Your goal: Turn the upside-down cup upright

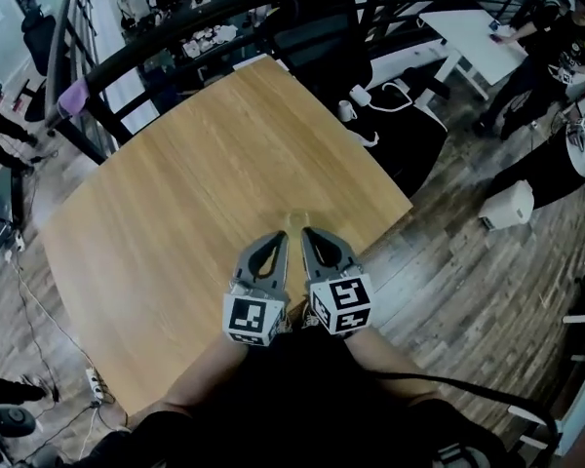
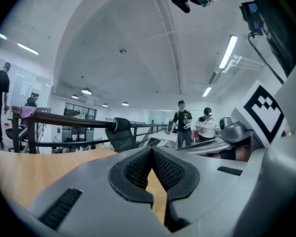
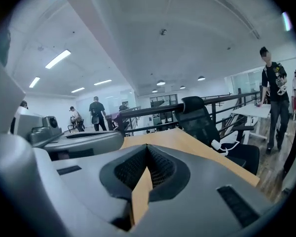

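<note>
Left to right, we are holding the left tool (image 1: 279, 237) closed on nothing, its pads meeting at the tips. Just beside it we are holding the right tool (image 1: 308, 232), likewise closed and empty, with both hanging over the near edge of the wooden surface (image 1: 195, 183). The cup is showing in no view, upturned or upright, so we are judging the task either finished or not begun, and we cannot tell which.

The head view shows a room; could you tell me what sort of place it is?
Probably an open-plan office or lab: a black office chair behind the wooden table, and a white desk with a person beside it.
</note>
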Demonstrator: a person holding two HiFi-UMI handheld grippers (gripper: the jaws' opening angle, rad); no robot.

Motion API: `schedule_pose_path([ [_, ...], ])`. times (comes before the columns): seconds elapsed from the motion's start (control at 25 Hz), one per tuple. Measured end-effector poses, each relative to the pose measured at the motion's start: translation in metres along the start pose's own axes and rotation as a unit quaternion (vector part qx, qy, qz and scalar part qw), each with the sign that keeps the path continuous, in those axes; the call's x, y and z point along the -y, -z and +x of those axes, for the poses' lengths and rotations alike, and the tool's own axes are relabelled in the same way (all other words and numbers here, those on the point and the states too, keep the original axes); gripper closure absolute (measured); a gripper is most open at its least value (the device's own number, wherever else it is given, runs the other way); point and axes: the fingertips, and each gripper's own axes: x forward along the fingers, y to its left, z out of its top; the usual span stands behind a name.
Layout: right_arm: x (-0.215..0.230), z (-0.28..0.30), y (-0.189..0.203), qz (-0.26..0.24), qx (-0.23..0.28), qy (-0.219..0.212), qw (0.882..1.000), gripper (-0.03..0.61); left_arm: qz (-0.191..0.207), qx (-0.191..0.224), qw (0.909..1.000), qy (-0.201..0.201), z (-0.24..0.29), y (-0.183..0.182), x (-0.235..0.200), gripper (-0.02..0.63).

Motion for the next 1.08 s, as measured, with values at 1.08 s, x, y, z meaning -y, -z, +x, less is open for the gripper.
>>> schedule_pose_path([
  [1.08, -0.005, -0.055, -0.063, -0.021, 0.048, 0.002, 0.999, 0.566, 0.022, -0.006, 0.9983, -0.053, -0.006, -0.057, 0.035, 0.606],
])
